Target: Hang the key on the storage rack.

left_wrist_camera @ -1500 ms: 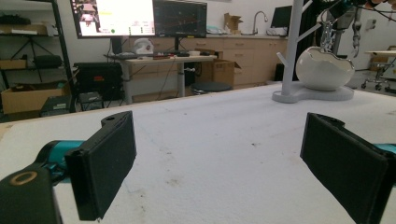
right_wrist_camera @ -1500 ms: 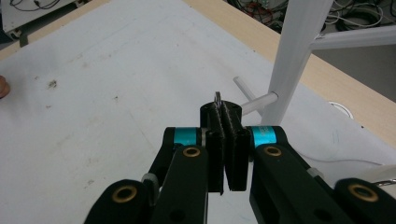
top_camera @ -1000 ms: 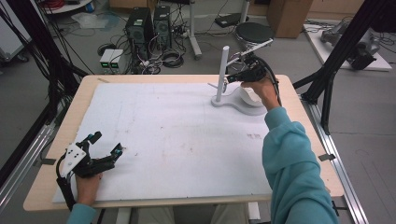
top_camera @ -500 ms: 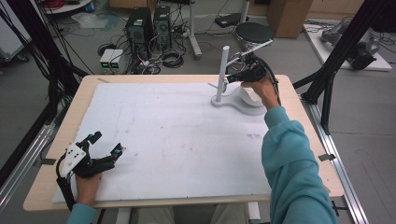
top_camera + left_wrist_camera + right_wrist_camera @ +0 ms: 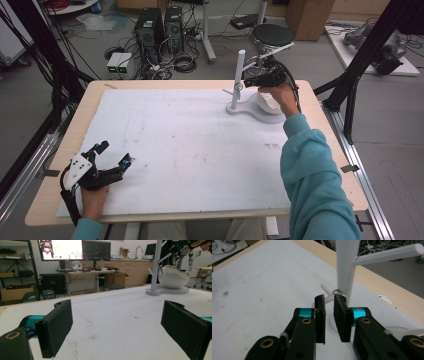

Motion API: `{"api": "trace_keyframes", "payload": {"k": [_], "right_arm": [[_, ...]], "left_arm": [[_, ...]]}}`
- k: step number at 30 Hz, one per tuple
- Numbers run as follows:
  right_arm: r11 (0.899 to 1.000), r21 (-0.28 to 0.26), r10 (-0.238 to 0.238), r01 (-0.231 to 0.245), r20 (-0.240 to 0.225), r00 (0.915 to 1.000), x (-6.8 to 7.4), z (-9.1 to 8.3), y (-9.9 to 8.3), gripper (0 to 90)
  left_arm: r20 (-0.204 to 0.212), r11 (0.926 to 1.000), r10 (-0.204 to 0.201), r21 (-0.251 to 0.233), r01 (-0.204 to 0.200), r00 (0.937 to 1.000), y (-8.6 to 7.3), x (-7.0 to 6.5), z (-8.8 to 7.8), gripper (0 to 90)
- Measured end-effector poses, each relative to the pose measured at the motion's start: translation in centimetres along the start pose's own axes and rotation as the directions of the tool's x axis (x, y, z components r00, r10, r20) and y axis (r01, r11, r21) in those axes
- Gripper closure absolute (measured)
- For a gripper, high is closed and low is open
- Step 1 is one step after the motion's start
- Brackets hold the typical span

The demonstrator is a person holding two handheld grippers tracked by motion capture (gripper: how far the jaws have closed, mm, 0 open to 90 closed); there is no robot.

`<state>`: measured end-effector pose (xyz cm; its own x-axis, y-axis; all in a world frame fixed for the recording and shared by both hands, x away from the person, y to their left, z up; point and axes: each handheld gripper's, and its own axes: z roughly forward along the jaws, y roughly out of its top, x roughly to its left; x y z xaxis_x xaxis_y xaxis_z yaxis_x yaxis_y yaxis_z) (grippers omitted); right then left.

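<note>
A white stand with an upright post [image 5: 239, 70] and side pegs rises at the far right of the white mat [image 5: 185, 150]. A white bowl with a jagged rim [image 5: 266, 103] rests on the stand's base. My right gripper [image 5: 248, 82] is held at the post's lower peg. In the right gripper view its jaws stand a narrow gap apart [image 5: 329, 299], with the short peg [image 5: 325, 288] and a small metal ring [image 5: 336, 291] just beyond the tips. My left gripper [image 5: 114, 153] rests near the mat's front left corner, open wide [image 5: 117, 325] with nothing between its fingers.
A long upper peg [image 5: 387, 254] sticks out from the post [image 5: 347, 267] above my right gripper. The wooden table edge [image 5: 65, 165] frames the mat. Black frame legs [image 5: 350, 85], computers and cables lie on the floor beyond the table.
</note>
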<state>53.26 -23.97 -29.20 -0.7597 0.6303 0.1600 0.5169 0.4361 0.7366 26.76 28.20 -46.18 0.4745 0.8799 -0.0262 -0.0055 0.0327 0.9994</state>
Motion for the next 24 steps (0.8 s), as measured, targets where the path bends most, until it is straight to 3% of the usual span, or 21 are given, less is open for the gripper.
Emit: {"api": "trace_keyframes", "payload": {"k": [3,4,6,8,9,10,13,16,19,24], "right_arm": [[1.0,-0.018,-0.005,0.005,0.0,1.0,0.5,-0.5,0.1,71.3],[1.0,-0.02,-0.008,0.008,0.008,0.9999,0.7,-0.6,0.2,64.1],[0.999,-0.039,-0.009,0.011,0.036,0.9993,1.2,-1.0,0.2,44.3],[0.997,-0.079,0.005,0.002,0.086,0.9963,1.8,-1.4,0.1,19.0],[0.995,-0.099,0.006,0.007,0.123,0.9924,2.1,-1.5,0.0,6.9],[0.994,-0.105,0.021,-0.004,0.154,0.9879,2.5,-1.7,-0.1,0.9],[0.994,-0.104,-0.004,0.022,0.171,0.9853,3.4,-2.7,-0.4,0.5],[0.983,-0.175,-0.034,0.059,0.143,0.9892,4.2,-4.0,-1.1,0.6],[0.977,-0.19,-0.067,0.093,0.141,0.9877,4.7,-5.0,-2.3,0.5],[0.941,-0.296,-0.119,0.163,0.161,0.9797,5.8,-7.2,-6.3,0.5]], "left_arm": [[0.0,1.0,0.001,-0.001,-0.001,1.0,0.0,0.0,0.0,10.9],[0.001,1.0,0.001,-0.002,-0.001,1.0,0.0,0.0,0.0,10.9],[0.0,1.0,0.005,-0.004,-0.005,1.0,0.0,0.0,-0.1,10.9],[0.001,1.0,0.004,-0.007,-0.004,1.0,0.0,-0.1,-0.1,10.9],[0.0,1.0,0.006,-0.004,-0.006,1.0,0.0,0.0,-0.1,10.9],[0.0,1.0,0.005,-0.002,-0.005,1.0,0.0,0.0,-0.1,10.9],[-0.002,1.0,0.006,-0.005,-0.006,1.0,0.0,-0.1,0.0,10.9],[-0.002,0.9999,0.012,-0.001,-0.012,0.9999,0.0,-0.1,0.0,10.9],[-0.002,0.9999,0.014,-0.002,-0.014,0.9999,0.0,-0.1,0.0,10.9],[-0.007,0.9999,0.015,-0.007,-0.015,0.9999,0.0,-0.2,0.0,10.9]]}}
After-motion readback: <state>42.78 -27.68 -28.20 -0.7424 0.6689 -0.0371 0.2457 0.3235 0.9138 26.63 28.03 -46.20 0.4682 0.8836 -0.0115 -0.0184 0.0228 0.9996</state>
